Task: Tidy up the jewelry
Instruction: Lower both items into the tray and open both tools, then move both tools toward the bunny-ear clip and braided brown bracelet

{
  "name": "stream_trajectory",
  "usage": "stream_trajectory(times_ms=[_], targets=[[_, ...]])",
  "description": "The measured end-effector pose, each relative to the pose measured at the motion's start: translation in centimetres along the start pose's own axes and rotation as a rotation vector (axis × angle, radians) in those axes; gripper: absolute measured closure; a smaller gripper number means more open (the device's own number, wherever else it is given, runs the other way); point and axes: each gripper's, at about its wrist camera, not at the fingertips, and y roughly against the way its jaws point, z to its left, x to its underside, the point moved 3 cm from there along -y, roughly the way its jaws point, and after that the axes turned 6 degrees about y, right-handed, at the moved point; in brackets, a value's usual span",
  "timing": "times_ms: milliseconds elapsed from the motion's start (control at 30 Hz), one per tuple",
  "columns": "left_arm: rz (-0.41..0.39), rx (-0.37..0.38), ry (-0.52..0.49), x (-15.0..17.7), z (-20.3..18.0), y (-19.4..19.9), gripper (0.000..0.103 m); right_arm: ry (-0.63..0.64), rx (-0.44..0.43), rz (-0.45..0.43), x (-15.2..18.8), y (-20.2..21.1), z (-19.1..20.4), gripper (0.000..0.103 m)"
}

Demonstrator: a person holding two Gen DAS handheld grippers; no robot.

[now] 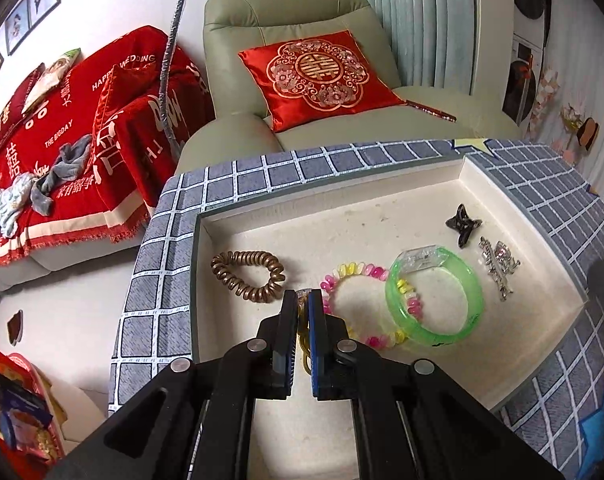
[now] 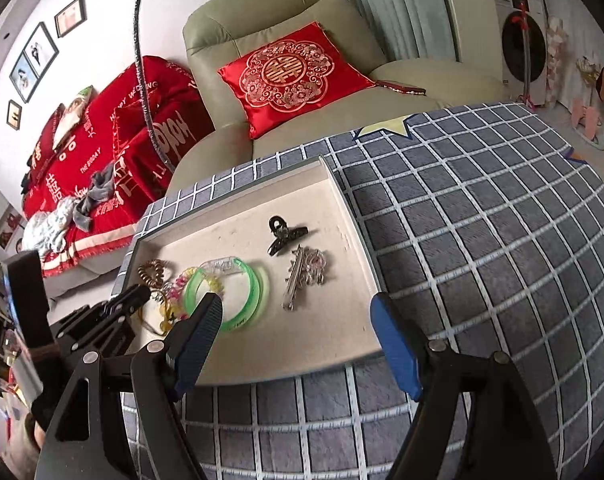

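Observation:
A cream tray (image 1: 286, 432) (image 2: 321, 344) holds jewelry: a bronze spiral hair tie (image 1: 248, 276) (image 2: 152, 272), a pink-and-yellow bead bracelet (image 1: 361, 276) (image 2: 182, 282), a green bangle (image 1: 473, 300) (image 2: 258, 292), a black claw clip (image 1: 463, 225) (image 2: 284, 234) and a silver rhinestone clip (image 1: 497, 266) (image 2: 305, 276). My left gripper (image 1: 302, 300) (image 2: 144, 292) is shut on a yellow amber necklace (image 1: 303, 344) (image 2: 164, 322) inside the tray. My right gripper (image 2: 298, 306) is open and empty above the tray's near edge.
The tray lies on a grey checked cloth (image 2: 481, 240) (image 1: 158, 280). Behind stand a green armchair (image 1: 302, 12) with a red cushion (image 1: 321, 76) and a sofa under a red throw (image 1: 62, 140).

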Motion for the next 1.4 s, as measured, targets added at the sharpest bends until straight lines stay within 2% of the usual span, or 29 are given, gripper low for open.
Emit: stream_trajectory(times_ms=[367, 400, 433, 467, 500, 667, 700, 800, 867, 1000, 1200, 1400], targets=[[-0.014, 0.029, 0.025, -0.3, 0.0, 1.1, 0.083, -0.001, -0.012, 0.026, 1.8, 0.8, 0.7, 0.024], [-0.015, 0.029, 0.026, -0.3, 0.0, 1.2, 0.061, 0.000, -0.011, 0.025, 1.9, 0.9, 0.8, 0.024], [-0.013, 0.023, 0.026, -0.4, 0.0, 1.3, 0.000, 0.002, -0.009, 0.025, 2.0, 1.0, 0.8, 0.023], [-0.022, 0.009, 0.033, -0.4, 0.1, 1.5, 0.000, 0.002, -0.009, 0.025, 2.0, 1.1, 0.8, 0.023], [-0.064, 0.000, 0.040, -0.6, 0.3, 1.7, 0.000, 0.003, -0.009, 0.024, 2.1, 1.2, 0.8, 0.023], [-0.067, 0.011, 0.026, -0.7, 0.2, 2.1, 0.000, 0.013, 0.008, 0.026, 2.3, 1.5, 0.9, 0.021], [-0.069, 0.009, 0.026, -0.6, 0.4, 2.2, 0.000, 0.016, 0.010, 0.022, 2.4, 1.6, 1.0, 0.016], [-0.070, 0.003, 0.026, -0.2, 0.6, 2.5, 0.000, 0.026, 0.004, -0.015, 2.5, 2.3, 1.4, 0.013], [-0.067, -0.001, 0.025, 0.2, 0.7, 2.8, 0.000, 0.024, -0.012, -0.034, 2.6, 2.7, 1.6, 0.000], [-0.067, 0.001, 0.019, 0.9, 0.6, 4.0, 0.000, 0.050, -0.011, -0.058, 2.5, 3.5, 2.3, 0.000], [-0.067, -0.001, 0.002, 1.9, 0.8, 5.6, 0.000, 0.101, 0.018, -0.014, 3.1, 4.2, 3.3, 0.000], [-0.060, 0.016, 0.015, 3.4, 1.4, 7.4, 0.000, 0.091, 0.001, 0.007, 4.8, 5.5, 3.5, 0.000]])
